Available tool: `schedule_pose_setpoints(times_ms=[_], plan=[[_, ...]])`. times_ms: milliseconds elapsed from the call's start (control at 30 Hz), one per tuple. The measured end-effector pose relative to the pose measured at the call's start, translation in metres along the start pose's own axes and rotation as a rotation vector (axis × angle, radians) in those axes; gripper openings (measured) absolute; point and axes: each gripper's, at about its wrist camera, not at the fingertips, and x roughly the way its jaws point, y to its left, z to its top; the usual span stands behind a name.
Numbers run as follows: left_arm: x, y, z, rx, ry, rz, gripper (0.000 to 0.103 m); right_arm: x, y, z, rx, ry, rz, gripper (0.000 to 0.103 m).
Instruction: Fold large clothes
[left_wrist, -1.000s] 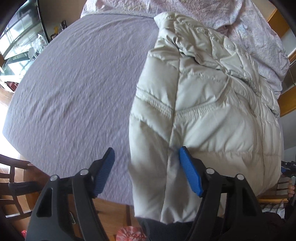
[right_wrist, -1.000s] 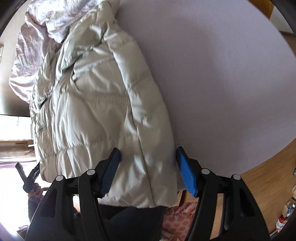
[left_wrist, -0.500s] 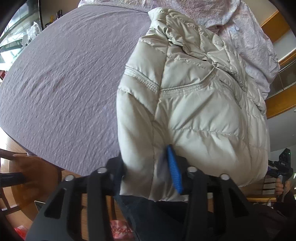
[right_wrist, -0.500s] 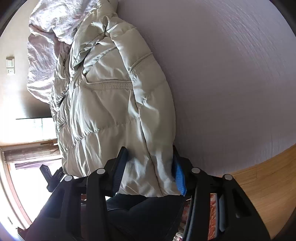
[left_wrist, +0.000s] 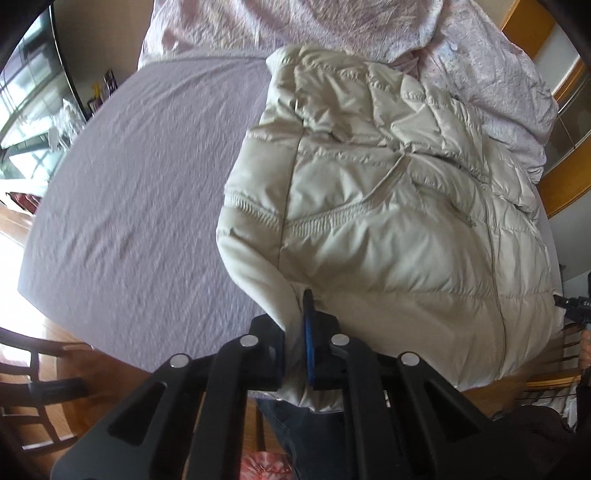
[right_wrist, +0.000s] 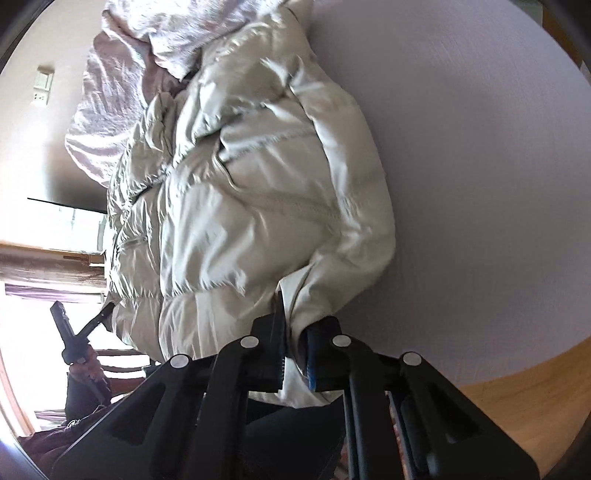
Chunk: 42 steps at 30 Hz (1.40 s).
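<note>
both the left claw (left_wrist: 297, 354) and right claw (right_wrist: 293, 350) clench the cream jacket's (left_wrist: 388, 229) hem

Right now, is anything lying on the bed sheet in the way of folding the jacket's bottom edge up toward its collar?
Nothing visible does. Both grippers are shut on the puffer jacket hem. The crumpled blanket lies beyond the collar, touching it; the sheet beside the jacket is bare.

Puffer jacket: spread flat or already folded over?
Spread, not folded: the jacket lies lengthwise on the bed; only its near hem is pinched up.
</note>
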Motion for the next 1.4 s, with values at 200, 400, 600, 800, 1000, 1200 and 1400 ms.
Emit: schedule_pose_setpoints(times_ms=[200, 400, 600, 800, 1000, 1200, 1400], plan=[[-0.021, -0.008, 0.024, 0.012, -0.061, 0.022, 0.008, -0.018, 0.012, 0.019, -0.039, -0.07, 0.007, 0.008], [-0.05, -0.025, 0.061, 0.05, -0.174, 0.043, 0.008, -0.047, 0.03, 0.042, -0.076, -0.18, 0.031, 0.008], [-0.065, -0.036, 0.106, 0.051, -0.268, 0.069, 0.008, -0.06, 0.052, 0.074, -0.097, -0.272, 0.005, 0.008], [-0.06, -0.043, 0.148, 0.046, -0.304, 0.101, 0.008, -0.06, 0.06, 0.103, -0.106, -0.324, -0.048, 0.008], [-0.052, -0.052, 0.183, 0.039, -0.322, 0.122, 0.008, -0.052, 0.072, 0.131, -0.133, -0.366, -0.141, 0.008], [-0.048, -0.054, 0.22, 0.013, -0.345, 0.12, 0.008, -0.058, 0.093, 0.165, -0.141, -0.458, -0.195, 0.008], [-0.026, -0.052, 0.25, -0.021, -0.33, 0.124, 0.008, -0.039, 0.11, 0.195, -0.147, -0.496, -0.335, 0.008]])
